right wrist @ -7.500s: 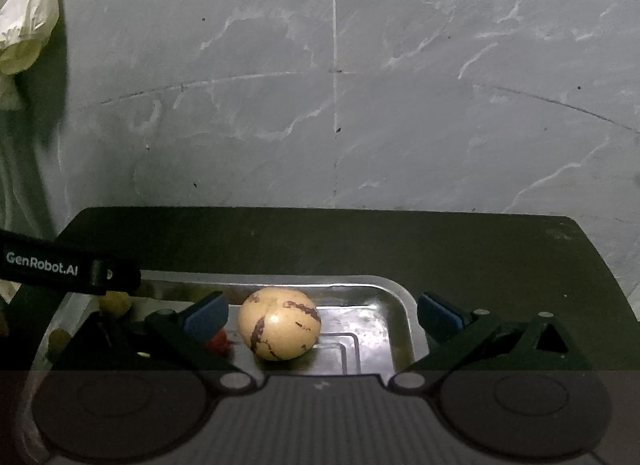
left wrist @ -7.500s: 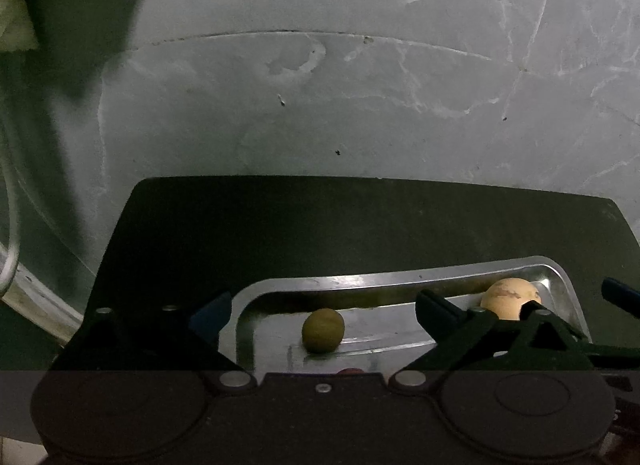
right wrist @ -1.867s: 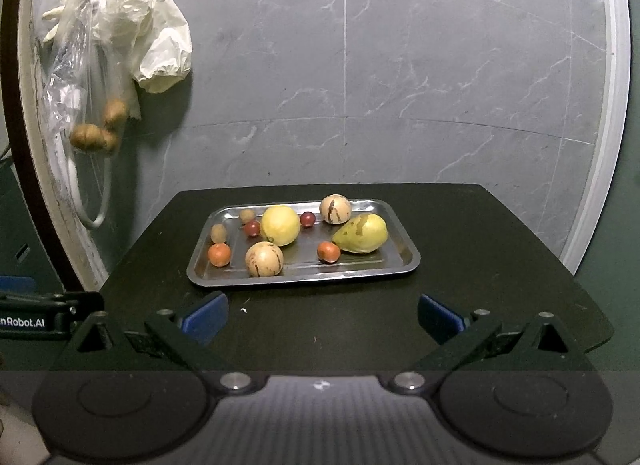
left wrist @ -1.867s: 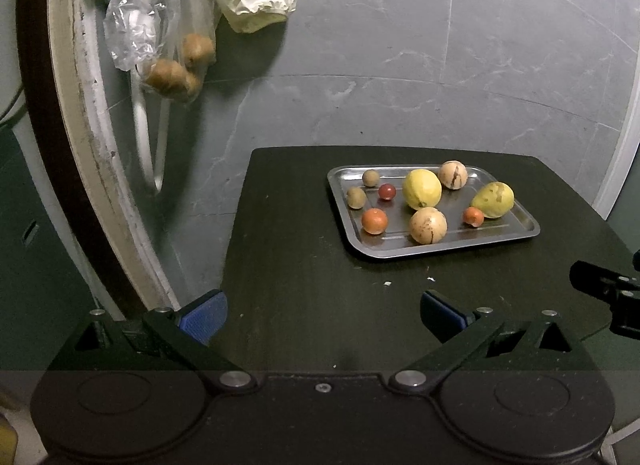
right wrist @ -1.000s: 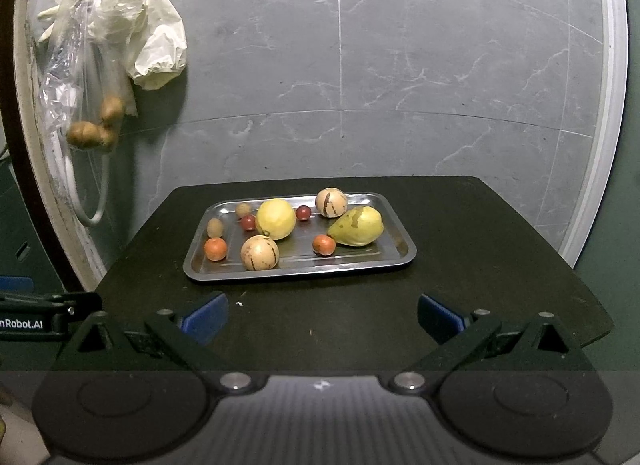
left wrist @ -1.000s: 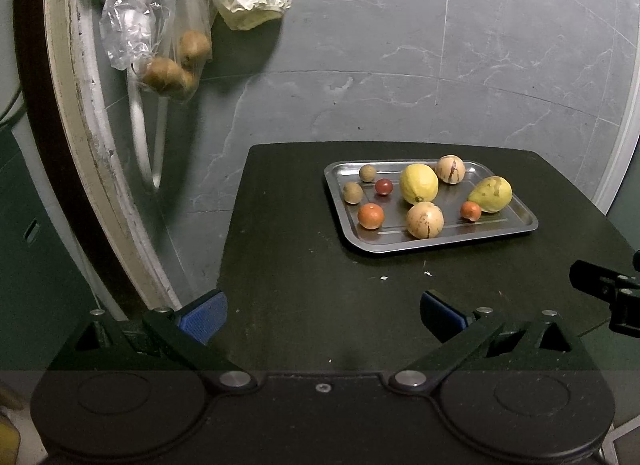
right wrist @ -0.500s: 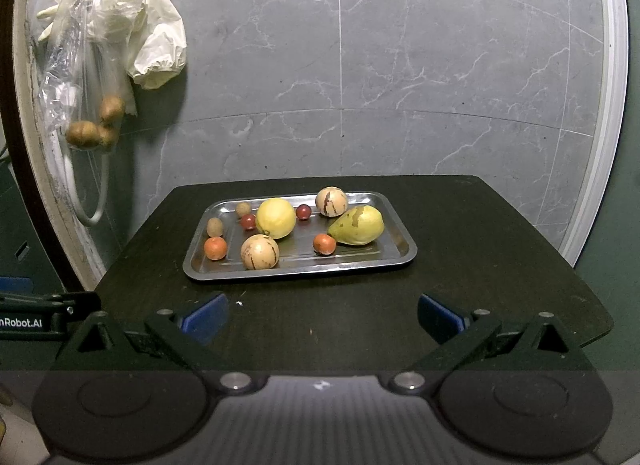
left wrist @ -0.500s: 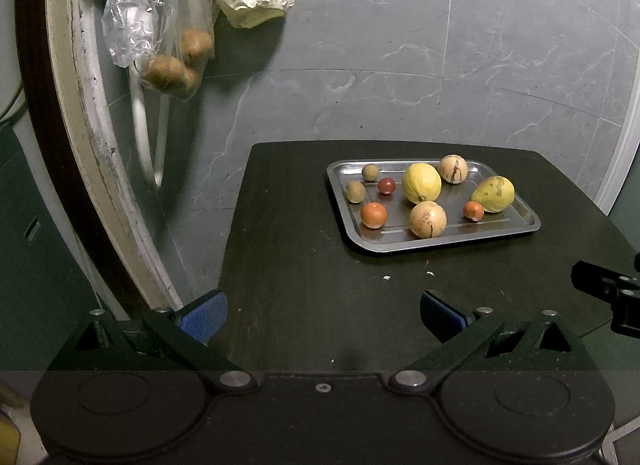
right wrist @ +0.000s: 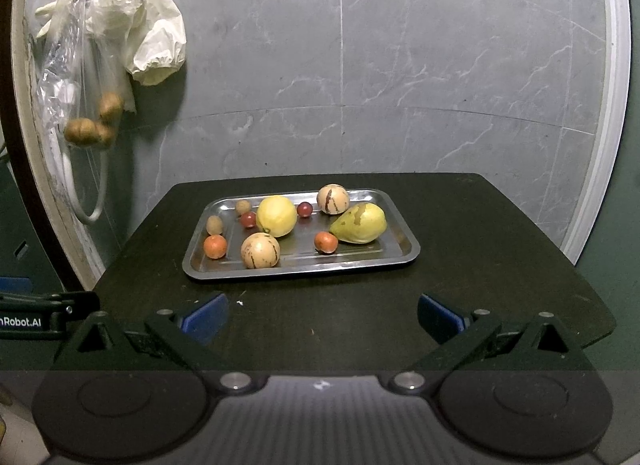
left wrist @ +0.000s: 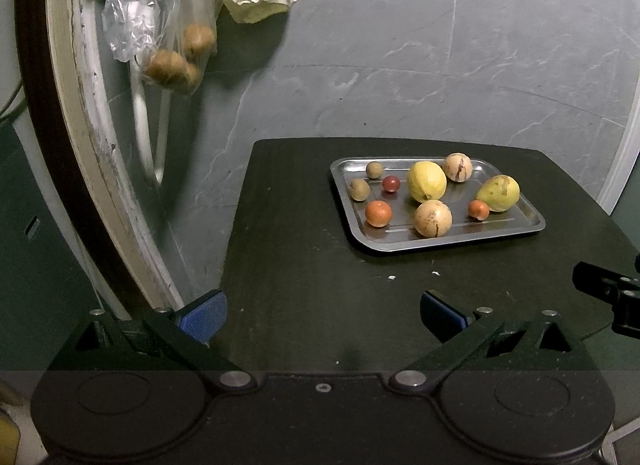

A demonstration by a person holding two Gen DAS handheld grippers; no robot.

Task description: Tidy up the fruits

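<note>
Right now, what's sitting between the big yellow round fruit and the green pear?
In the right wrist view, a small orange fruit sits low in the gap between the yellow fruit and the pear.

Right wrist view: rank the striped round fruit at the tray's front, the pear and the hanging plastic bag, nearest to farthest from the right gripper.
1. Striped round fruit, front of the tray, left of centre.
2. Pear, right side of the tray, further back.
3. Hanging plastic bag, on the wall, far left.

Measured from the right gripper.

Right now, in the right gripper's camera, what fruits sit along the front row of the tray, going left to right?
Small orange fruit → round tan striped fruit → small red-orange fruit → yellow-green pear, all on the metal tray.
</note>
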